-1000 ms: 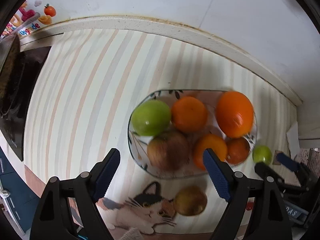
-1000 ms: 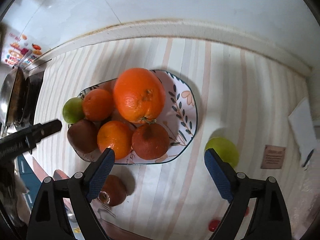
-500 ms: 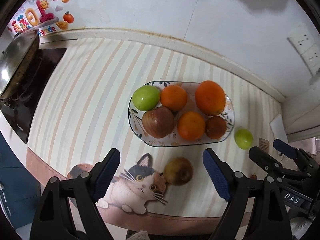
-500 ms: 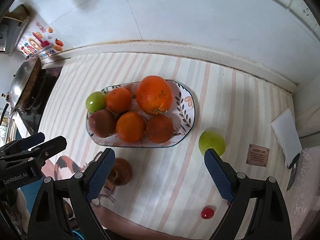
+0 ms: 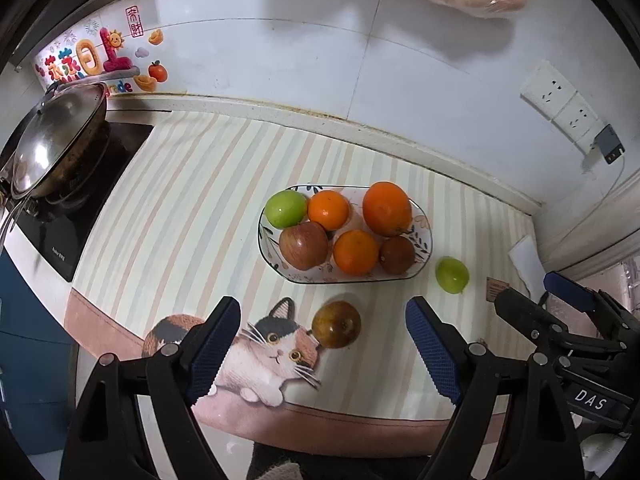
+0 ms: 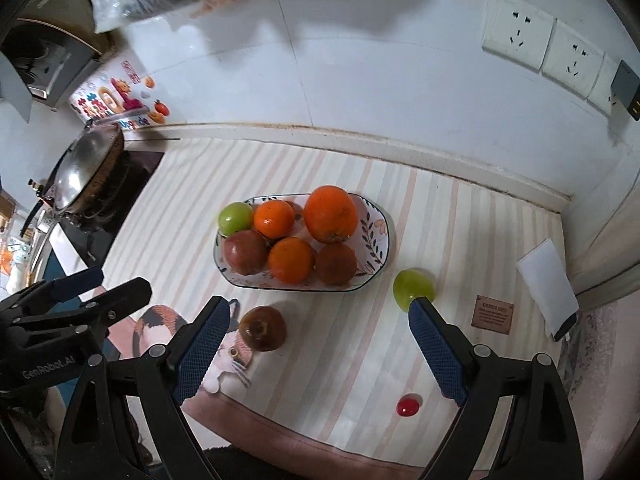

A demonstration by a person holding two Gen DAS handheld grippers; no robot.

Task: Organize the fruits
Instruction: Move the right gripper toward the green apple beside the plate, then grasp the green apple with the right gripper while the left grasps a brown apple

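Observation:
A patterned oval plate (image 5: 423,227) (image 6: 378,229) on the striped mat holds a green apple (image 5: 286,208), a red apple (image 5: 303,245), three oranges and a dark brown fruit (image 5: 397,254). Off the plate lie a brownish fruit (image 5: 336,324) (image 6: 263,328) on the cat picture and a small green fruit (image 5: 452,275) (image 6: 412,287) to the plate's right. My left gripper (image 5: 322,352) hangs open and empty high above the mat's front edge. My right gripper (image 6: 320,356) is open and empty too, level with it; each shows at the other view's side.
A lidded wok (image 5: 56,140) sits on a black hob (image 5: 80,216) at the left. Wall sockets (image 6: 520,40) are at the upper right. A white paper (image 6: 548,284), a small brown card (image 6: 494,314) and a small red item (image 6: 408,405) lie on the mat's right part.
Both grippers have risen and pulled back from the plate, so the fruits look smaller and more of the counter and wall shows. Both stayed open and empty.

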